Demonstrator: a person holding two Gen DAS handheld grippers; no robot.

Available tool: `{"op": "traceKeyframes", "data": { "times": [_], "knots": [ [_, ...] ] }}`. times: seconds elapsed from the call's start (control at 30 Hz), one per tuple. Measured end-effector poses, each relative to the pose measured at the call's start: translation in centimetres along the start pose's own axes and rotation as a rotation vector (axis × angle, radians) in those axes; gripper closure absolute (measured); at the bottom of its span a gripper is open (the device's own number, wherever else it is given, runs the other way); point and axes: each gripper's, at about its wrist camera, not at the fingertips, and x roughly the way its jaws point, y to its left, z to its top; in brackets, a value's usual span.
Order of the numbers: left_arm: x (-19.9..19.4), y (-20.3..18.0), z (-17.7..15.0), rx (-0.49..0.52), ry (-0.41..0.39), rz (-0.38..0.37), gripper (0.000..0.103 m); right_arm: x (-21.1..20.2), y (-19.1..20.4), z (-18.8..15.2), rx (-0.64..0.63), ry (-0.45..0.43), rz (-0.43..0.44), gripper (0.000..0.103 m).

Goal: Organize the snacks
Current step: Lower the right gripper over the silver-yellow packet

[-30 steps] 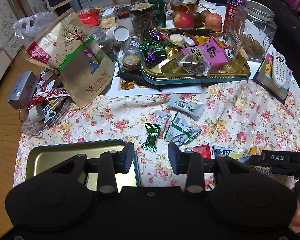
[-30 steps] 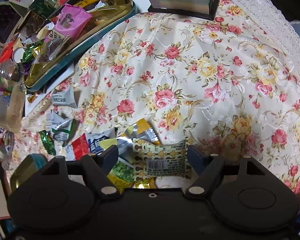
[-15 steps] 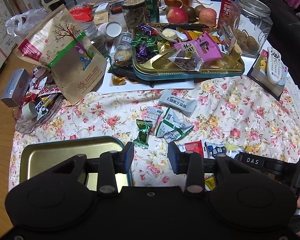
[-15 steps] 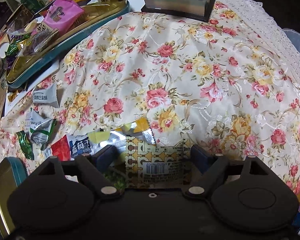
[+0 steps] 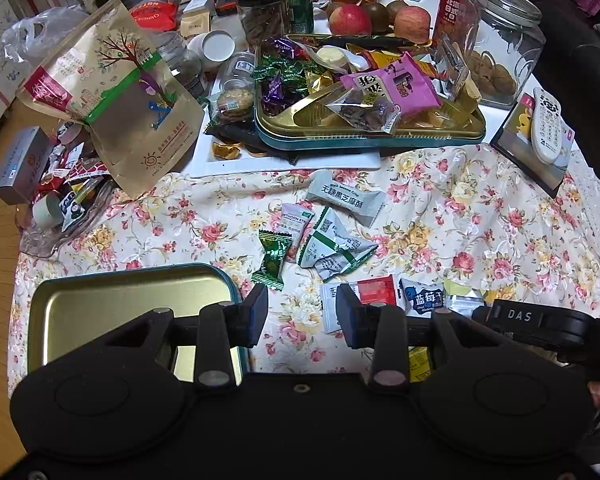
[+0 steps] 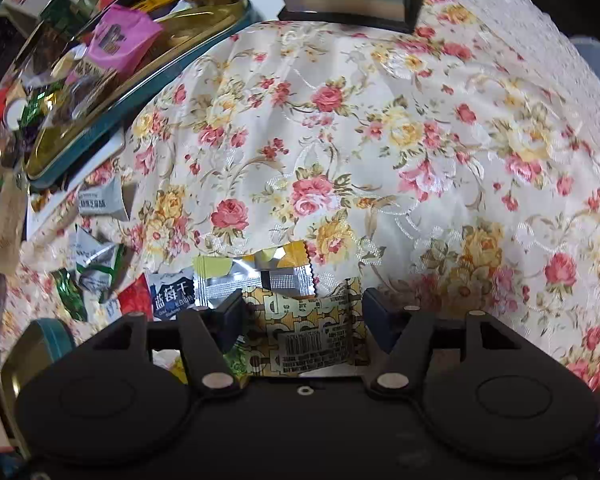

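Between the closing right tongs (image 6: 302,320), a yellow-patterned packet (image 6: 312,336), lower edge hidden; left tongs (image 5: 302,314) open, empty.

Gold tray (image 5: 132,300) near half hidden behind left gripper (image 5: 302,314); patterned packet (image 6: 312,336) lower edge hidden under right gripper (image 6: 302,320).
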Motion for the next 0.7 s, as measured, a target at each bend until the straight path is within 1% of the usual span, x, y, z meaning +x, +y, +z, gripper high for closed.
{"op": "traceKeyframes", "data": {
  "times": [0.07,0.13,0.17,0.27,0.33,0.43,0.5,0.57,0.6,0.63,0.67,0.7],
  "knots": [
    [0.1,-0.1,0.2,0.000,0.003,-0.007,0.056,-0.2,-0.4,0.2,0.018,0.006,0.001,0.051],
    [0.3,-0.1,0.3,0.001,0.007,-0.017,0.056,-0.4,-0.6,0.3,0.023,0.008,0.011,0.064],
    [0.4,0.0,0.4,0.001,0.012,-0.023,0.056,-0.6,-0.7,0.3,0.025,0.008,0.018,0.065],
    [0.9,0.2,0.6,-0.010,0.030,-0.031,0.056,-1.2,-0.7,0.4,0.020,0.012,0.033,0.073],
    [1.2,0.2,0.6,-0.017,0.039,-0.025,0.056,-1.5,-0.6,0.4,0.013,0.008,0.024,0.078],
    [1.6,0.2,0.5,-0.020,0.056,-0.018,0.056,-2.4,-0.9,0.7,-0.012,-0.009,0.018,0.080],
    [1.8,0.1,0.4,-0.020,0.067,-0.023,0.056,-2.8,-1.7,1.0,0.001,-0.018,0.014,0.079],
    [2.0,-0.1,0.4,-0.017,0.076,-0.031,0.056,-3.2,-3.0,1.4,0.038,-0.046,-0.029,0.077],
    [2.0,-0.2,0.4,-0.014,0.079,-0.034,0.056,-3.4,-3.5,1.5,0.051,-0.076,-0.054,0.076],
    [2.0,-0.4,0.3,-0.010,0.080,-0.037,0.056,-3.8,-3.8,1.5,0.051,-0.106,-0.073,0.071],
    [1.9,-0.5,0.3,-0.006,0.081,-0.040,0.056,-4.2,-3.9,1.6,0.043,-0.128,-0.078,0.068],
    [1.9,-0.7,0.4,-0.002,0.081,-0.044,0.056,-4.5,-3.8,1.6,0.031,-0.137,-0.066,0.063]
  ]
}}
